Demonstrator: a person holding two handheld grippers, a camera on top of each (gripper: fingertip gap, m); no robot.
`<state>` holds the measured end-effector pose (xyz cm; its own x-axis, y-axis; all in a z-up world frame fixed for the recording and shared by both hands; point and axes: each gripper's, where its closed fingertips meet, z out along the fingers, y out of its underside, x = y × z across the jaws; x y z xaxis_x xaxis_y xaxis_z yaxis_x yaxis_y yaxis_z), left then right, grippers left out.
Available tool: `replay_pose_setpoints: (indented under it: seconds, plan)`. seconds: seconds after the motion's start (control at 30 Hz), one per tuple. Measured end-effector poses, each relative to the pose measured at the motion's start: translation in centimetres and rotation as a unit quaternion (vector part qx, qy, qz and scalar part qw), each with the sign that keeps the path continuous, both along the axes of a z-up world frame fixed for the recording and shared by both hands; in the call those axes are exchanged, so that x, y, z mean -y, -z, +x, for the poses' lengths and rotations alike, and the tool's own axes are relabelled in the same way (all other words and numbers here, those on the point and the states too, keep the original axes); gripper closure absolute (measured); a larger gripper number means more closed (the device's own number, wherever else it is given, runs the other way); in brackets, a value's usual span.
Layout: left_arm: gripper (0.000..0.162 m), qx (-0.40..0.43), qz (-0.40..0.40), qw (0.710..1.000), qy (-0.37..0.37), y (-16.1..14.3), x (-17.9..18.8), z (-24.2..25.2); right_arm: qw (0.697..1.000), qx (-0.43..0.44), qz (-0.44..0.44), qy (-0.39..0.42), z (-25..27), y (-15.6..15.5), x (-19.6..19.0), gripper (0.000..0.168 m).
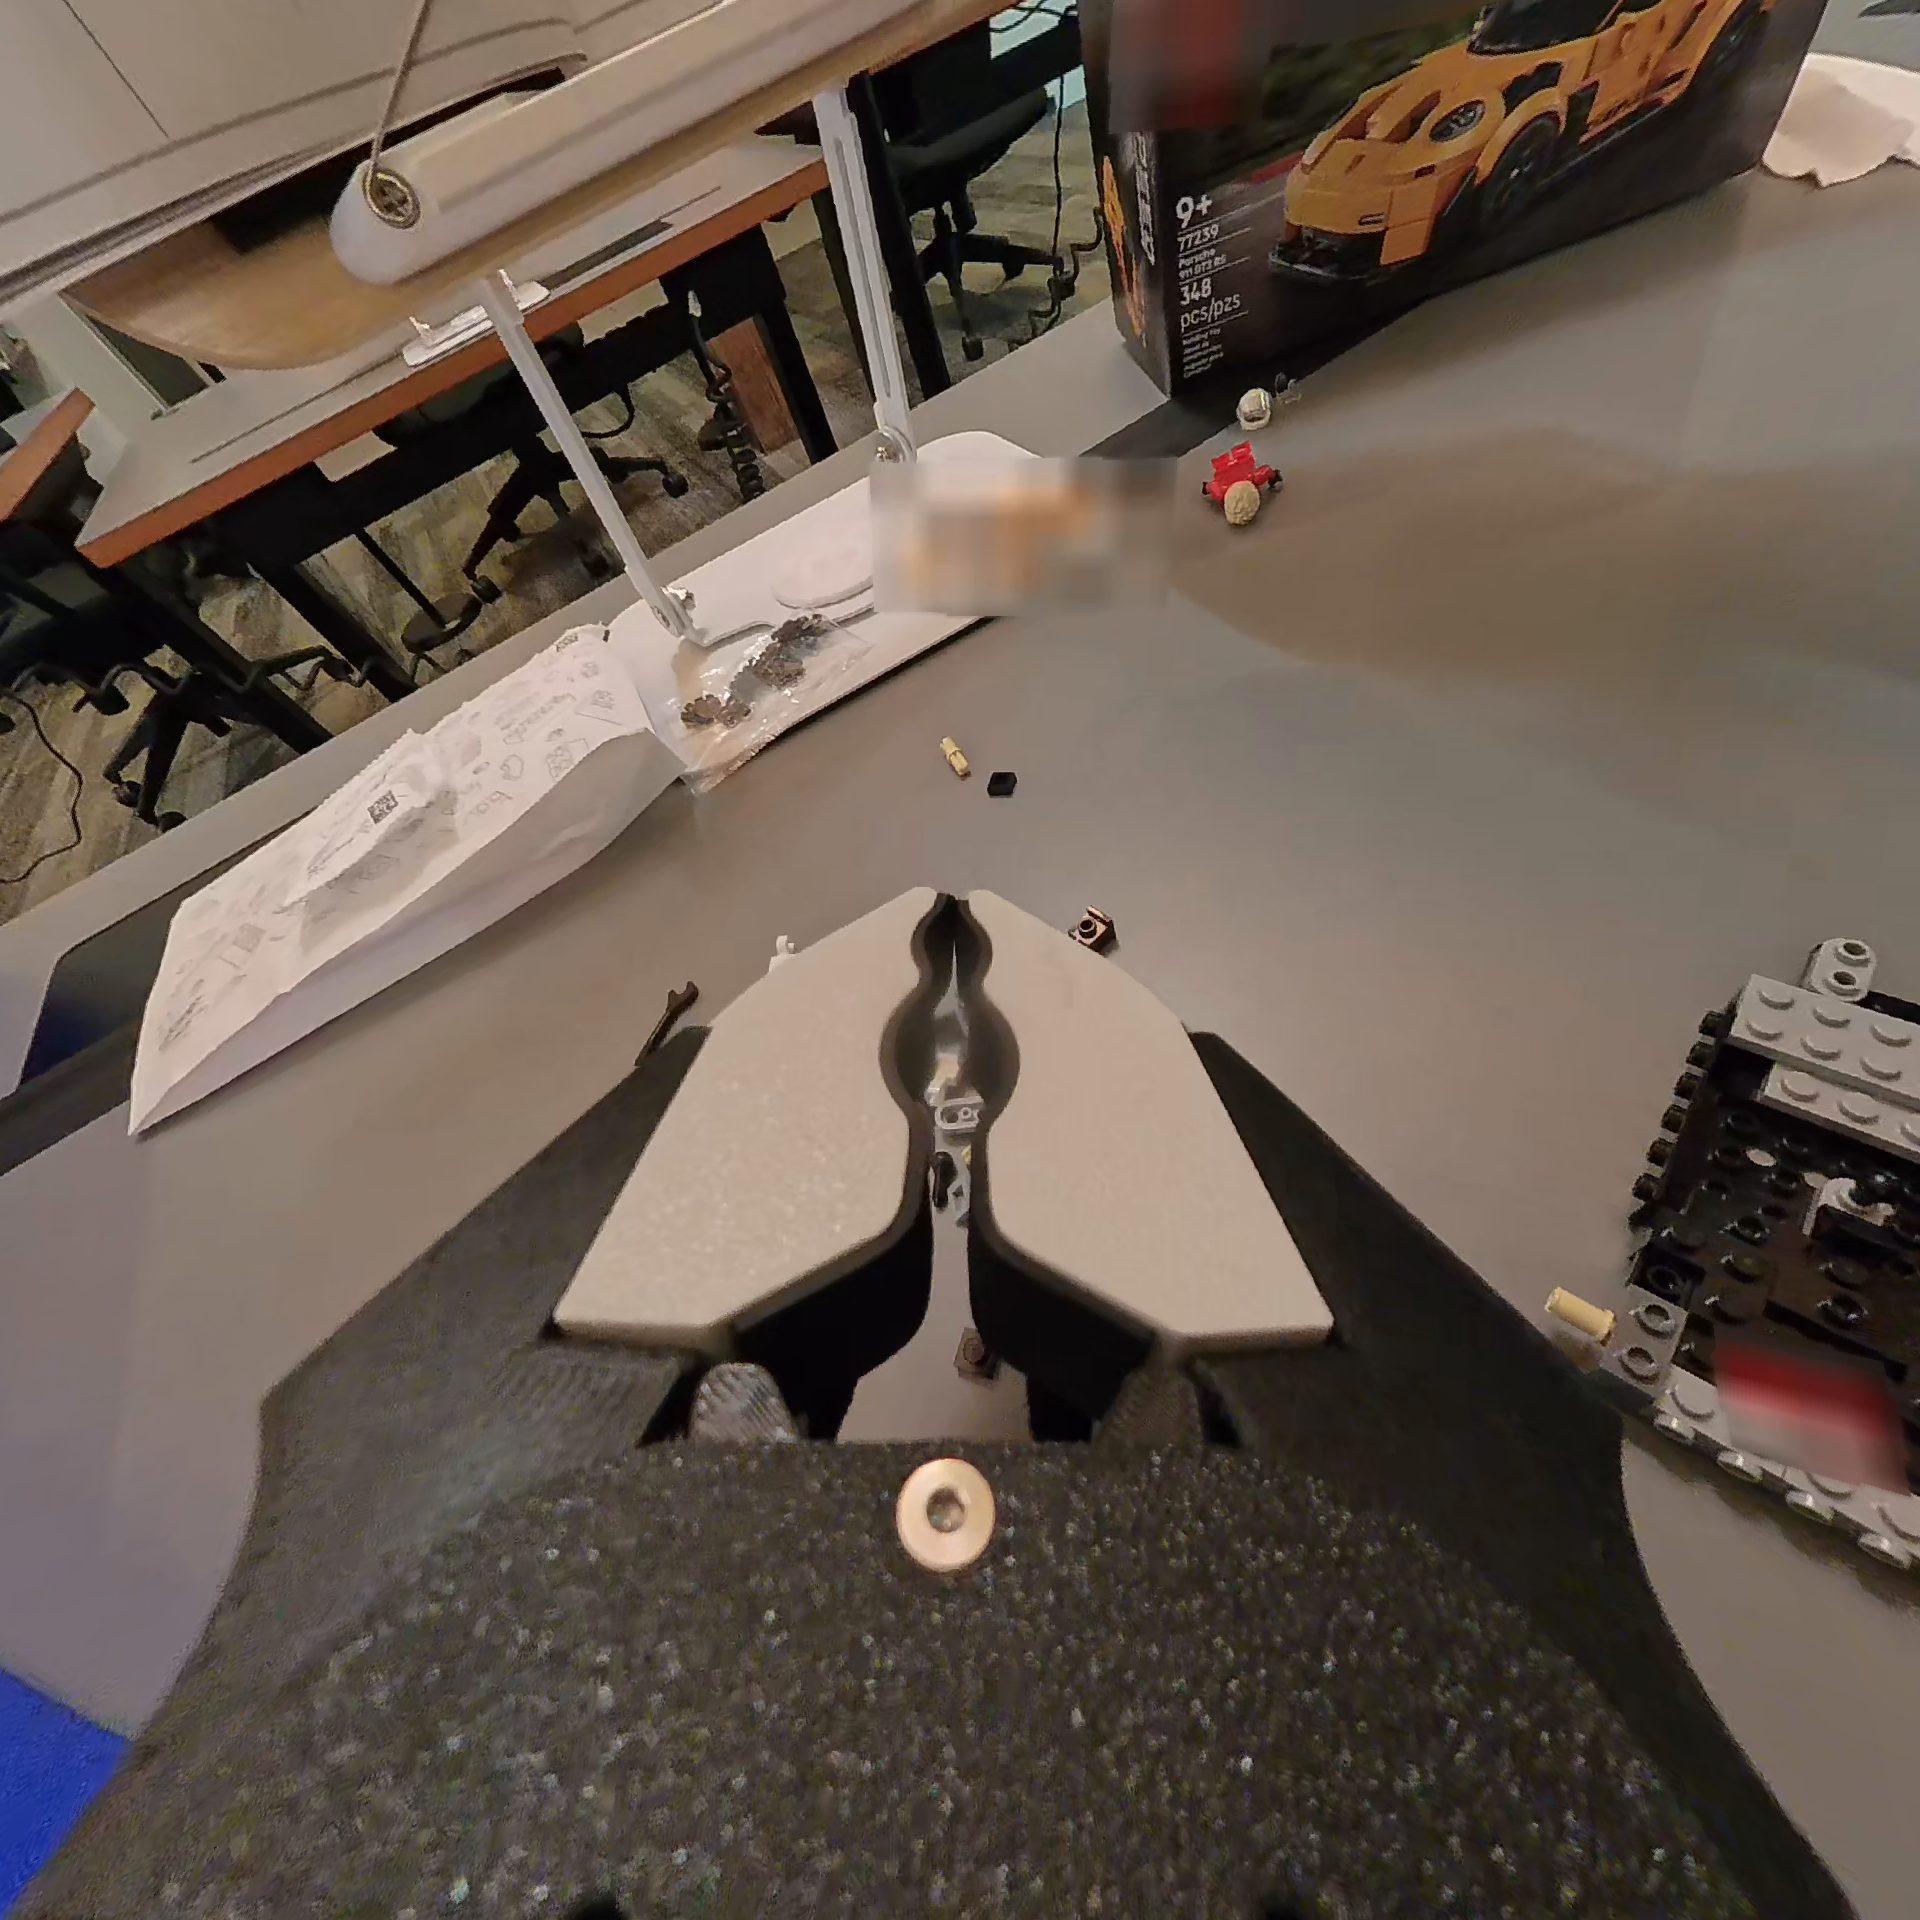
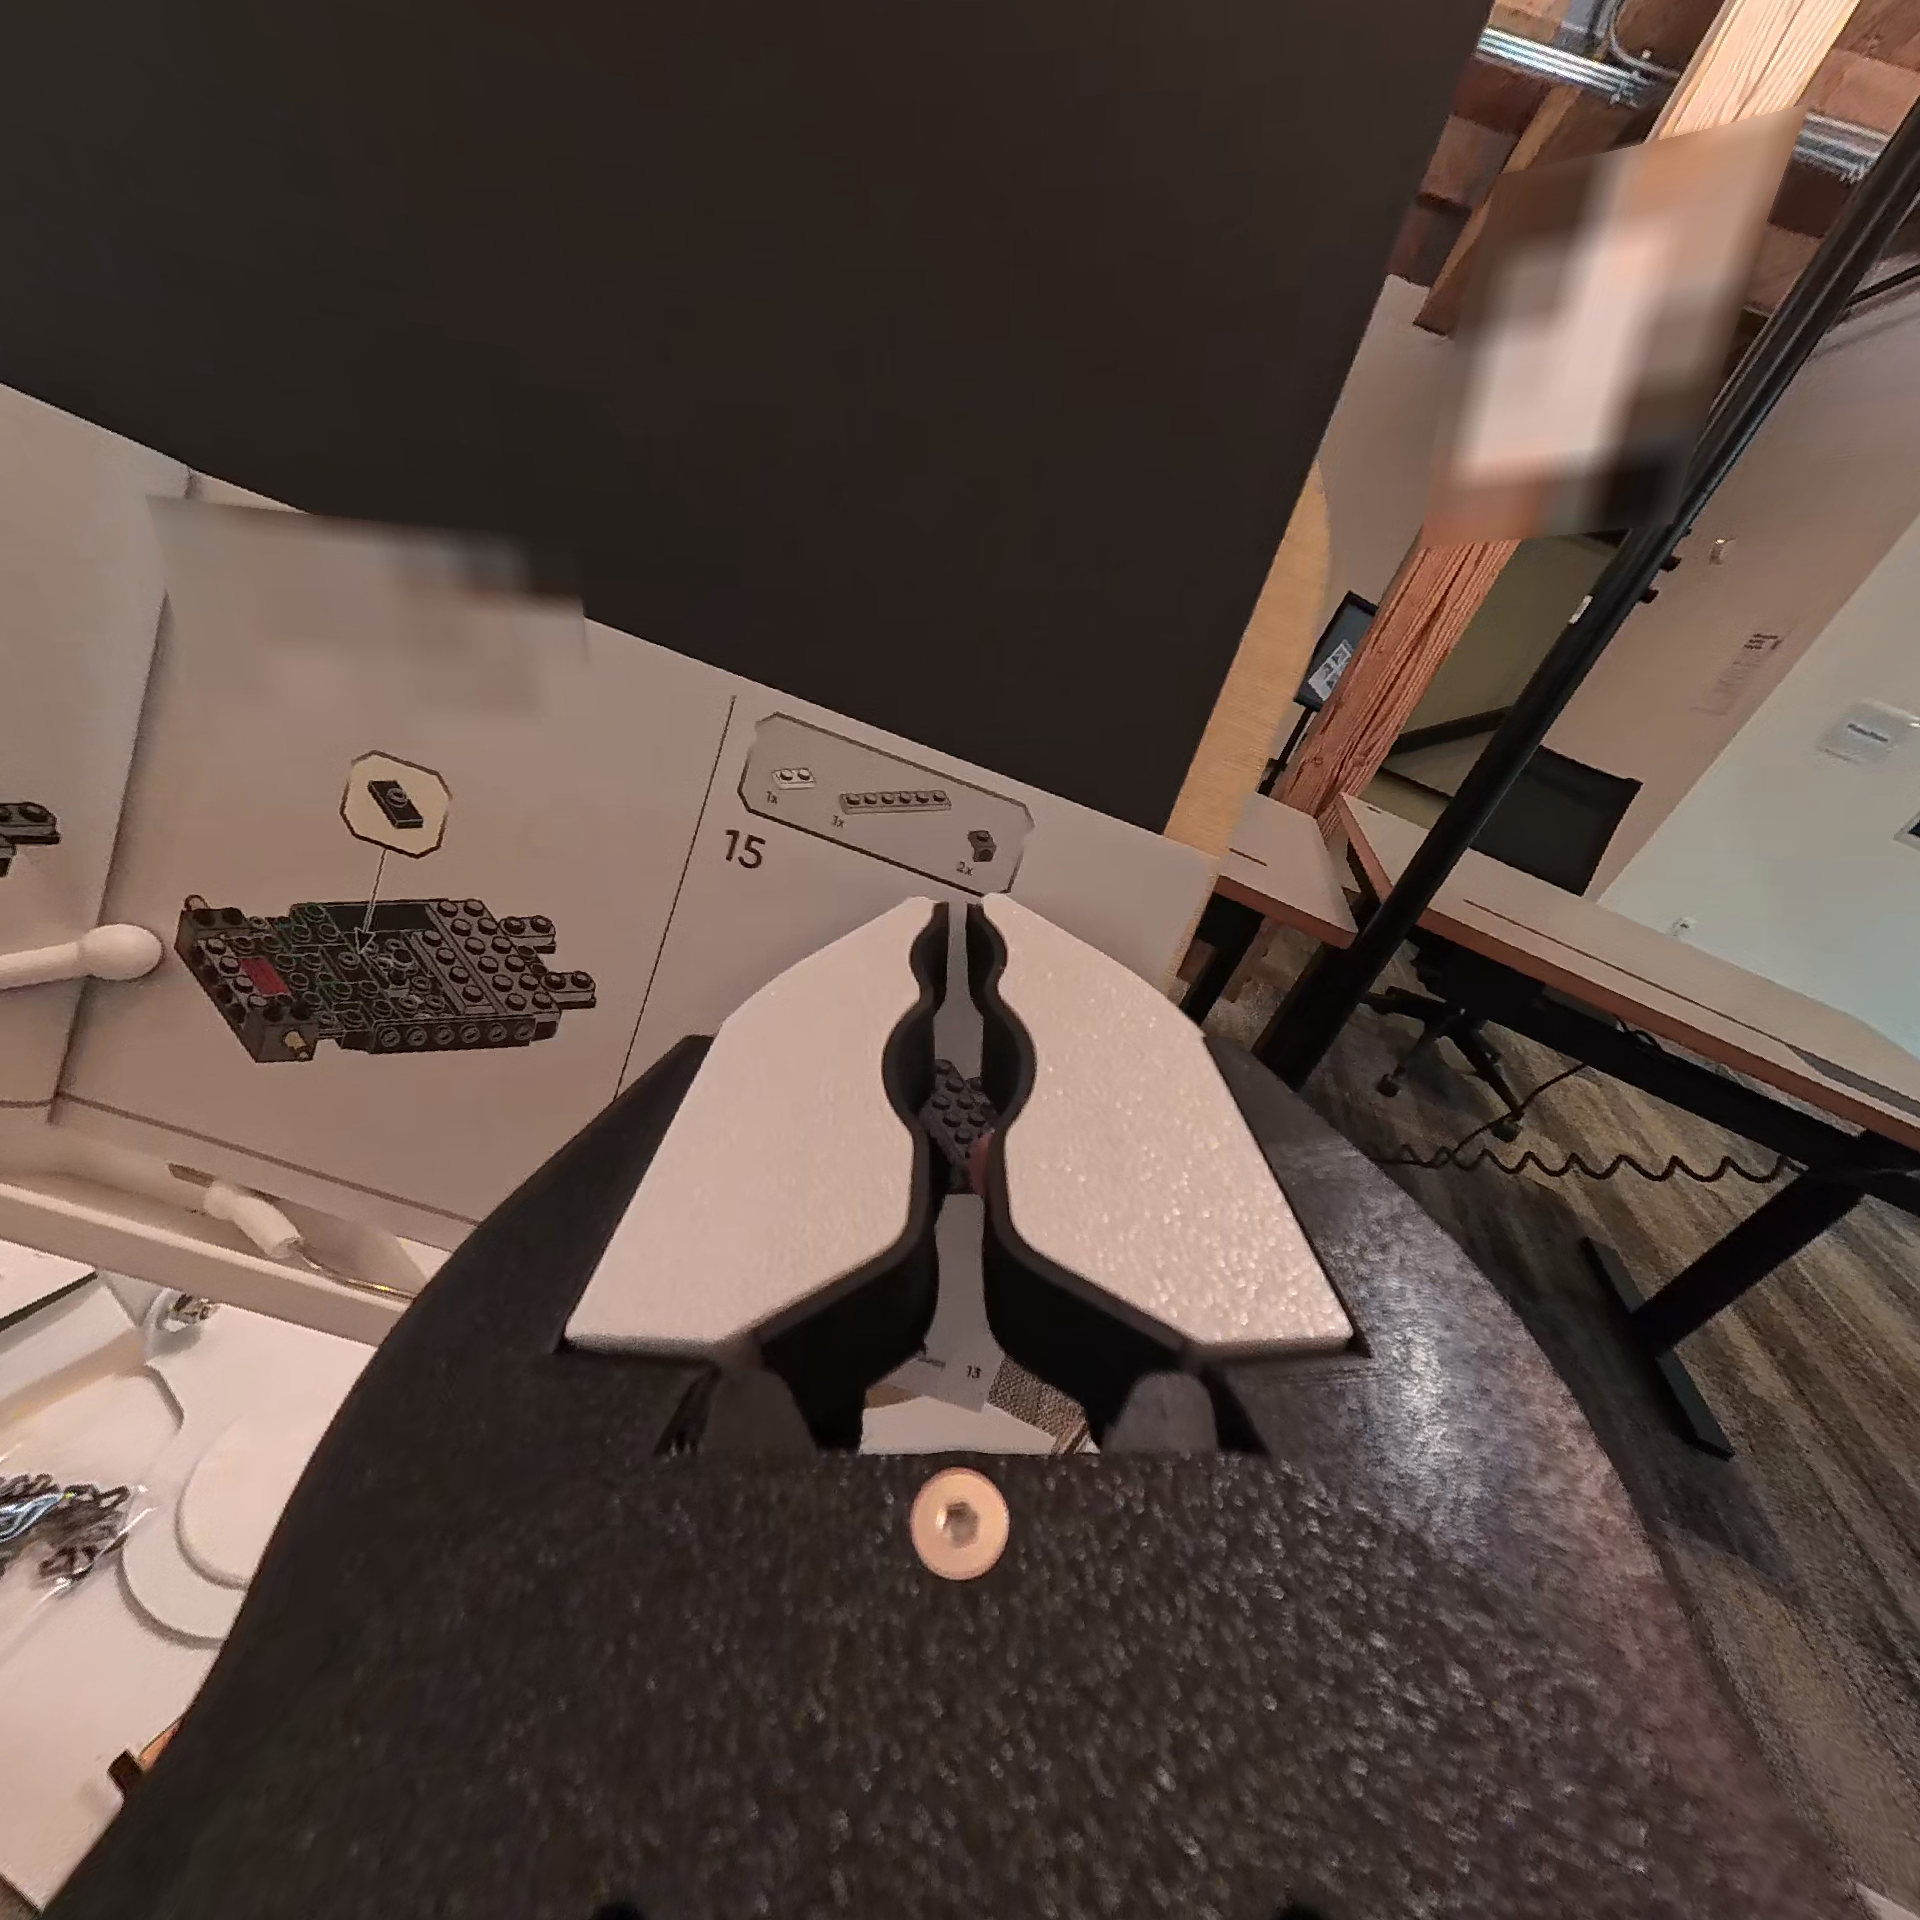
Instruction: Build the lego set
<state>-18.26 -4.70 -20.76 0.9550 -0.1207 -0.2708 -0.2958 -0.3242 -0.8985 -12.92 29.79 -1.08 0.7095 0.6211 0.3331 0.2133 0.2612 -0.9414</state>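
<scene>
In the left wrist view my left gripper (image 1: 954,906) hangs over the grey table (image 1: 1351,831) with its jaws shut. Small grey and black pieces (image 1: 956,1120) show through the gap, lying below it. The half-built black and grey chassis (image 1: 1808,1195) sits at the right edge, apart from the gripper. A brown stud plate (image 1: 1093,928) lies just right of the fingertips. In the right wrist view my right gripper (image 2: 961,912) is shut and points at the upright instruction booklet (image 2: 416,935), close to its right page. I cannot tell whether it touches the page.
The set's box (image 1: 1455,177) stands at the back right, with red minifigure parts (image 1: 1242,480) and a white helmet (image 1: 1255,407) before it. A tan pin (image 1: 956,756), a black bit (image 1: 1002,782), a white paper bag (image 1: 395,883) and a bag of dark parts (image 1: 758,675) lie left of centre. Left tips to right tips: about 40 cm.
</scene>
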Motion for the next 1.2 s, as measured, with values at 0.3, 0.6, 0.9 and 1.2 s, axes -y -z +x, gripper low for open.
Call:
replay_pose_setpoints:
  seconds: [0.3,0.6,0.9,1.2]
  plan:
    - [0.162,-0.006,-0.002,1.000,0.000,0.2,0.0,-0.1,1.000,0.000,-0.001,-0.003,-0.1,0.0,0.2,0.163]
    - [0.162,-0.001,-0.010,1.000,0.001,0.6,0.0,-0.1,1.000,-0.011,-0.001,0.008,-0.1,-0.6,-0.3,0.165]
    - [0.162,0.001,-0.012,1.000,0.003,0.7,0.0,0.1,1.000,-0.003,0.000,0.008,0.5,0.1,-0.3,0.165]
    - [0.162,0.003,0.001,1.000,0.000,-0.1,0.2,0.0,0.998,0.028,-0.016,-0.057,1.2,3.4,4.4,0.161]
